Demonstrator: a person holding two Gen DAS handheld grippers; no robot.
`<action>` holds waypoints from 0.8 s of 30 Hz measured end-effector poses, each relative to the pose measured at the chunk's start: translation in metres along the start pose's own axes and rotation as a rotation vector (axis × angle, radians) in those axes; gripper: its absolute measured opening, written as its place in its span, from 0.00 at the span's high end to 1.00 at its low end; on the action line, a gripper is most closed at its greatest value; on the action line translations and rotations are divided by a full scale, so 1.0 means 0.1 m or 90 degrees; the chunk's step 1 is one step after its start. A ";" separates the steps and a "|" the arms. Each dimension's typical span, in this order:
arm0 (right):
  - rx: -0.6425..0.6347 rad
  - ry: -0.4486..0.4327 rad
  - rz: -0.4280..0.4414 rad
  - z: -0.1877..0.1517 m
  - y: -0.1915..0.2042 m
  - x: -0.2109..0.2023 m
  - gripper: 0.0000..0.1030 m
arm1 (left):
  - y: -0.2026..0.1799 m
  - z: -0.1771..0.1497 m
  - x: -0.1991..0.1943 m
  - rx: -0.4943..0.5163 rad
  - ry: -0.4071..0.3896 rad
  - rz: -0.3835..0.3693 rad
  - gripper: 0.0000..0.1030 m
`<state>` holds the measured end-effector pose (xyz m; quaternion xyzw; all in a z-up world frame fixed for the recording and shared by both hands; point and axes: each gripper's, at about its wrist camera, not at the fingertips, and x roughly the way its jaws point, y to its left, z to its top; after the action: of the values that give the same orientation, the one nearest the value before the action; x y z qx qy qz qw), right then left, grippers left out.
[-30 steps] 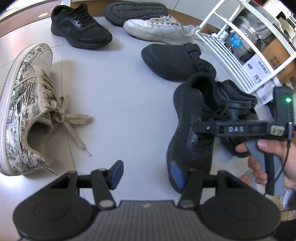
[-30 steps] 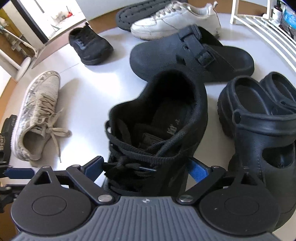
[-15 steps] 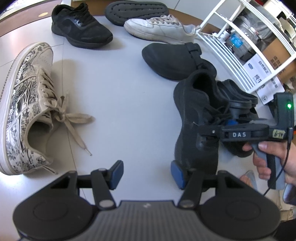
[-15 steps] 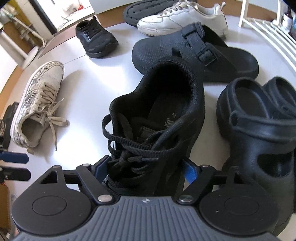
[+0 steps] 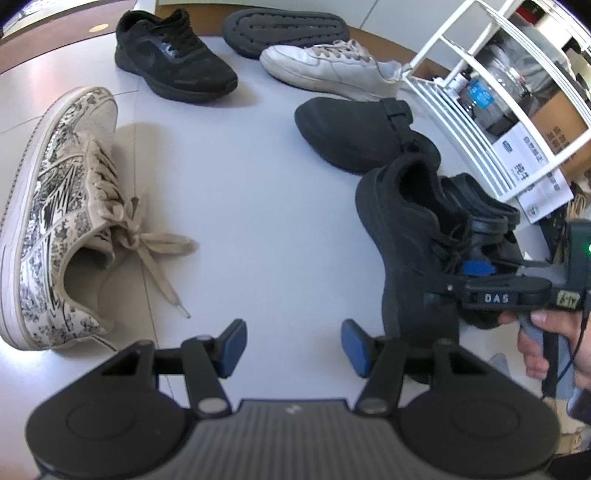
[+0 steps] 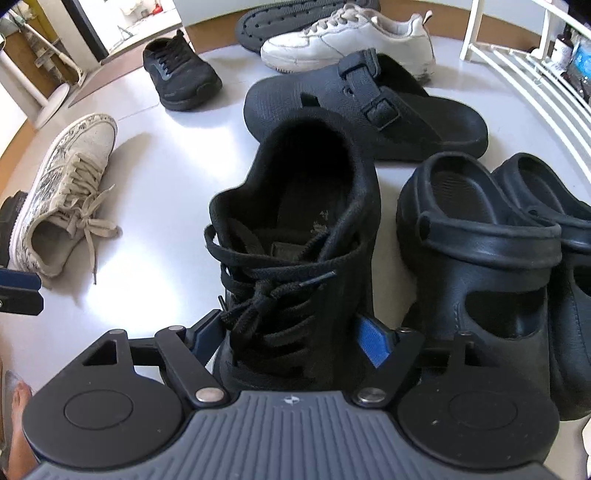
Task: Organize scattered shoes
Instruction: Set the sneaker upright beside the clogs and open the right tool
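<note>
Right wrist view: my right gripper (image 6: 291, 338) straddles the laced front of the black sneaker (image 6: 295, 236) on the floor (image 6: 166, 177). Its jaws have just been opening and stand wide; whether either pad touches the shoe I cannot tell. My left gripper (image 5: 290, 347) is half open and empty above bare floor, beside that sneaker.

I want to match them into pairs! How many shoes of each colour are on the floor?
Black: 6: two sneakers, buckle clog, two strap clogs, upturned shoe showing its sole
White: 1: sneaker
Patterned black-and-white: 1: sneaker
Total: 8
</note>
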<state>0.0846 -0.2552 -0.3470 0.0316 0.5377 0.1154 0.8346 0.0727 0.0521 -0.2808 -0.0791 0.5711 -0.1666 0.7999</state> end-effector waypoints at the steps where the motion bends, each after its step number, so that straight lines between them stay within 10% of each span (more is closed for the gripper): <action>1: 0.002 -0.002 -0.002 0.01 0.02 0.02 0.12 | 0.00 0.01 -0.01 -0.001 -0.002 -0.001 0.42; 24: -0.002 -0.027 -0.031 0.04 -0.16 0.03 0.23 | 0.04 0.00 0.02 -0.010 -0.002 -0.003 0.42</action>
<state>0.0918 -0.2700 -0.3506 0.0191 0.5204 0.0952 0.8484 0.0742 0.0556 -0.2837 -0.0865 0.5708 -0.1638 0.7999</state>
